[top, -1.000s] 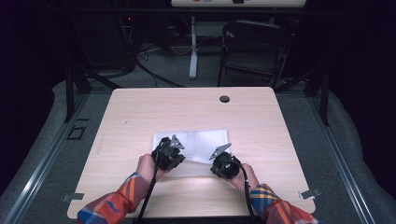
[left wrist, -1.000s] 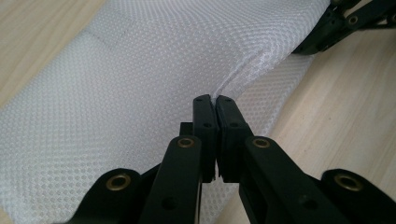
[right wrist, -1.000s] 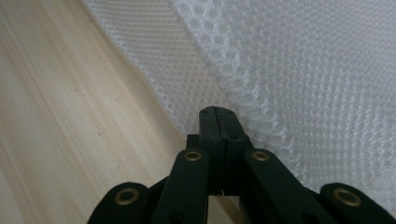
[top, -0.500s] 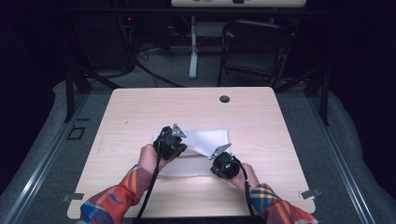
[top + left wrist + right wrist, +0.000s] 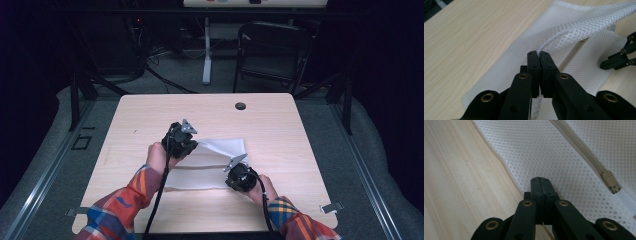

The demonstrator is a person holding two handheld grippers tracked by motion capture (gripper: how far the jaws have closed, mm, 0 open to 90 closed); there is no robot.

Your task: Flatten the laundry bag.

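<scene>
A white mesh bag (image 5: 210, 167) with a beige zipper lies on the wooden table (image 5: 150, 115). My left gripper (image 5: 194, 146) is shut on the bag's seamed edge (image 5: 554, 40) and holds that side raised off the table, so the mesh (image 5: 584, 22) stretches away from the jaws in a folded ridge. My right gripper (image 5: 236, 170) is shut, its tips (image 5: 540, 179) resting on flat mesh (image 5: 549, 150) close to the bag's near right edge; I cannot tell whether any fabric is pinched. The zipper pull (image 5: 610, 178) lies just right of it. The right gripper (image 5: 610, 63) also appears in the left gripper view.
A dark cable hole (image 5: 240, 106) sits near the table's far edge. A black folding chair (image 5: 272, 50) and floor cables stand beyond the table. Bare wood surrounds the bag on all sides. Plaid sleeves come in from the bottom.
My left gripper has risen and moved away from the person, pulling the bag's left edge up and over into a fold. The right gripper has stayed put.
</scene>
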